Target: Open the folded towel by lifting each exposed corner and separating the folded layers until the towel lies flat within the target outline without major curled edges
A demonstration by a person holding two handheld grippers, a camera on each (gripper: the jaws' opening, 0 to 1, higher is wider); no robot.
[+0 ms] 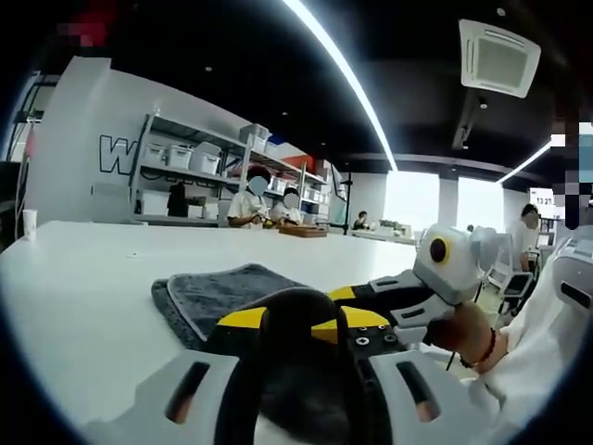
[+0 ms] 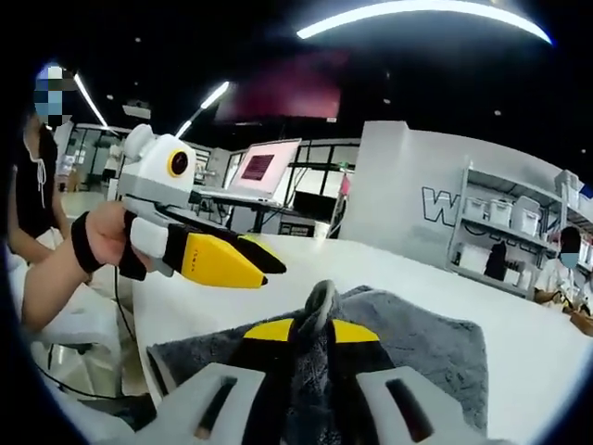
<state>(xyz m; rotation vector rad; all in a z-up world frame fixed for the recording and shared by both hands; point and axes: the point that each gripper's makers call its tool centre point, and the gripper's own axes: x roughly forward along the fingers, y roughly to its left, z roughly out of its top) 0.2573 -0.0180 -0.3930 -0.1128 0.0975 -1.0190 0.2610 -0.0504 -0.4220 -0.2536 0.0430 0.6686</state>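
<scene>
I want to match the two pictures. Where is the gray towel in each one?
Left gripper view: the gray towel lies low in the middle on the white table, behind the left gripper.
Right gripper view: the towel spreads across the bottom middle and right, a fold pinched in the right gripper.
Shared landmark: the shelf rack with white bins.

White table (image 1: pixel 83 278) is bare on the far side of the grey towel (image 1: pixel 222 292), open room there for a gripper. A small cup (image 1: pixel 30 222) stands at the far edge, well apart. In the left gripper view the right gripper (image 1: pixel 357 295) sits just beside the towel, blocking that side. Shelving (image 1: pixel 185 171) and seated people are beyond the table.
</scene>
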